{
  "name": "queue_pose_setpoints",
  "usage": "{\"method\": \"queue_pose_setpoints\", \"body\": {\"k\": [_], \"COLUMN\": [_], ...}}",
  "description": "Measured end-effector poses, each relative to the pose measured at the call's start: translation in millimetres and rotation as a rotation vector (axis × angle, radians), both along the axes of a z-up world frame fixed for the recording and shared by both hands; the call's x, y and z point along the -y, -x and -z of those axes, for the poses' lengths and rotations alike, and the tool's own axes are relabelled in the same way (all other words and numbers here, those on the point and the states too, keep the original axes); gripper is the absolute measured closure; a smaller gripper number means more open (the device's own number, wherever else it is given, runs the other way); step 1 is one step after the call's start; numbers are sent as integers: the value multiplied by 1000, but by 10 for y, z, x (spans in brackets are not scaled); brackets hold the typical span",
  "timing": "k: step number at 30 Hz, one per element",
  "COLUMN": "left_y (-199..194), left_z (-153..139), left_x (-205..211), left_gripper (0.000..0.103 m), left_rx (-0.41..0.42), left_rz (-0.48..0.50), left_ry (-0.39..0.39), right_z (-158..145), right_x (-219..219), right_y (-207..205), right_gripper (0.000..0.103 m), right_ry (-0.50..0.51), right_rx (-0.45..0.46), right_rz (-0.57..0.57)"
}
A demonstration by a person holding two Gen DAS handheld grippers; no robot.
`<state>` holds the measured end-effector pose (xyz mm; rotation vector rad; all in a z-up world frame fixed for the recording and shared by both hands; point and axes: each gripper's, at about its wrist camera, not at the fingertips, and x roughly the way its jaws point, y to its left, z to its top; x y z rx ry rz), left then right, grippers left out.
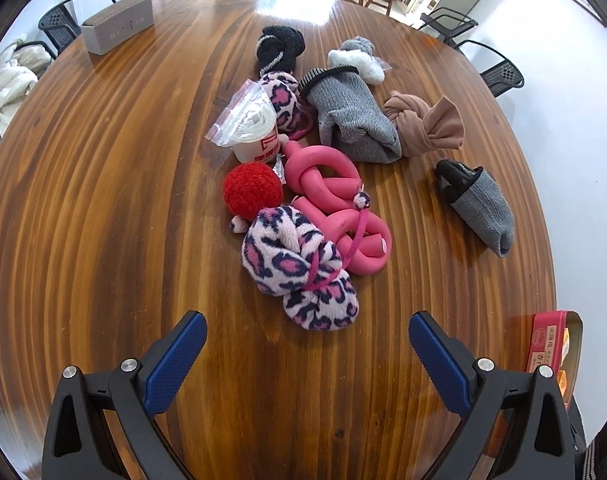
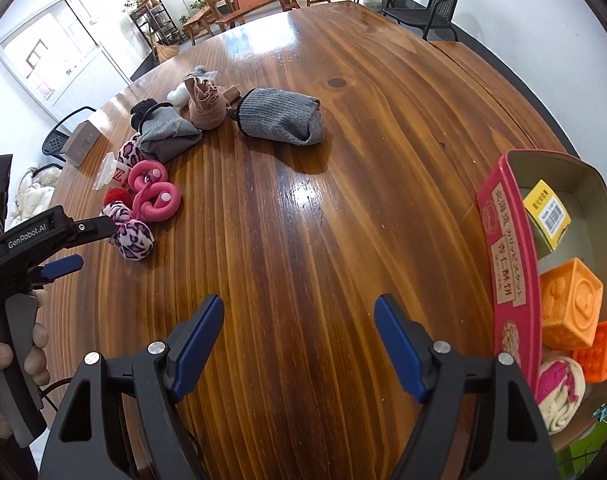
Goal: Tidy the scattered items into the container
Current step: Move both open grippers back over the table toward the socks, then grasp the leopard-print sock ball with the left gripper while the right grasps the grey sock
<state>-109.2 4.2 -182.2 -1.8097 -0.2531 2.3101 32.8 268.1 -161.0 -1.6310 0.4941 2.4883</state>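
Note:
Scattered items lie on the wooden table [image 1: 103, 200]. Nearest my left gripper [image 1: 307, 334] is a pink leopard-print scrunchie [image 1: 299, 268], just beyond its open, empty fingertips. Behind the scrunchie lie a red pom-pom [image 1: 252, 188], a knotted pink foam tube [image 1: 335, 200], a bagged white cup [image 1: 255, 128], grey socks [image 1: 351, 120], a tan knotted cloth [image 1: 423, 124] and a small grey pouch [image 1: 479, 204]. My right gripper [image 2: 299, 316] hovers open over bare wood, left of the pink tin container [image 2: 507, 248]. The tin holds orange blocks [image 2: 571, 308], a yellow box and a rolled cloth.
A grey rectangular box [image 1: 117, 24] stands at the table's far left. Black chairs [image 2: 423, 4] ring the table. In the right wrist view, a hand holds the left gripper's handle [image 2: 11, 364] at the left edge. A grey sock [image 2: 281, 120] lies mid-table.

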Motion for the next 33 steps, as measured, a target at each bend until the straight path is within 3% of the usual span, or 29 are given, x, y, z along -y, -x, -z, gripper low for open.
{"method": "queue_pose_setpoints", "body": {"k": [22, 33], "left_y": [231, 277], "left_z": [262, 359], "left_x": [-10, 62], "left_gripper": [0, 0], "left_rx": [17, 32], "left_rz": [-1, -17], "left_ry": [13, 26], "right_z": [14, 158], "right_x": [-65, -126], "right_y": [601, 1140], "right_gripper": [22, 22], "right_ry": [-95, -156], "right_rx": [-52, -49], "right_rz": [-2, -98]}}
